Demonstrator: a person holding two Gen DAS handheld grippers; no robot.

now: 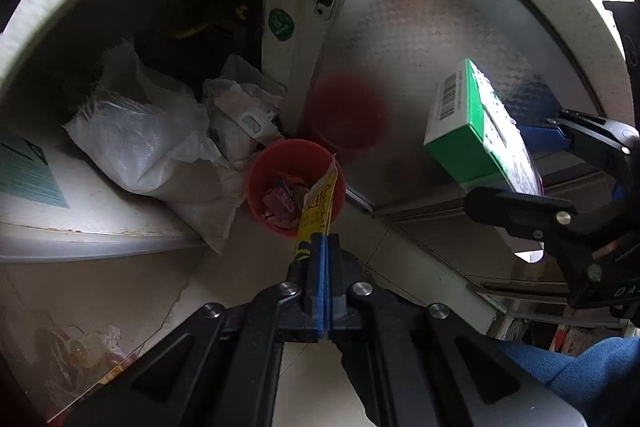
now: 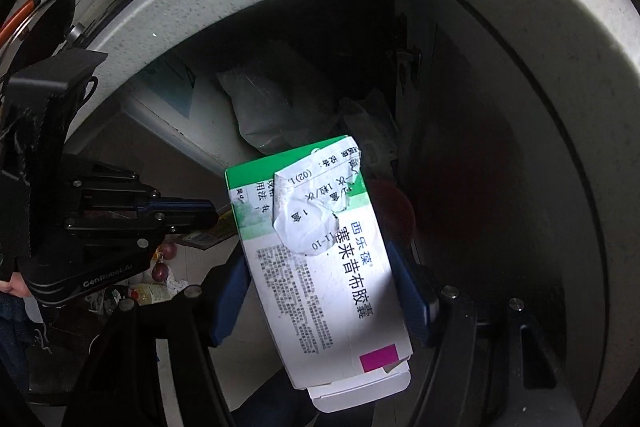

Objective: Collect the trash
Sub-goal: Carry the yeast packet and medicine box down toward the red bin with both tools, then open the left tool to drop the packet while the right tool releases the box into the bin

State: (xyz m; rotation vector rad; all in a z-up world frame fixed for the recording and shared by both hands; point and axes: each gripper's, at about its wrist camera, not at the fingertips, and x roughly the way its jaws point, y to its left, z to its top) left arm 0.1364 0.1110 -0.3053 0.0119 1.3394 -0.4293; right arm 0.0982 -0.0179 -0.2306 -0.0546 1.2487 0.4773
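Yellow wrapper [image 1: 318,205] pinched in clenched left jaws, medicine box [image 2: 320,255] grasped between right jaws

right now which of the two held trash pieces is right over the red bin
The yellow wrapper in the left gripper, its tip inside the red bin. The green-and-white box in the right gripper sits off to the side.

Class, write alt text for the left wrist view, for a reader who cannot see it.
The shut left gripper pinches a yellow wrapper over a red bin holding scraps. At right, the right gripper holds a green-and-white box; white bags fill the open cabinet behind.
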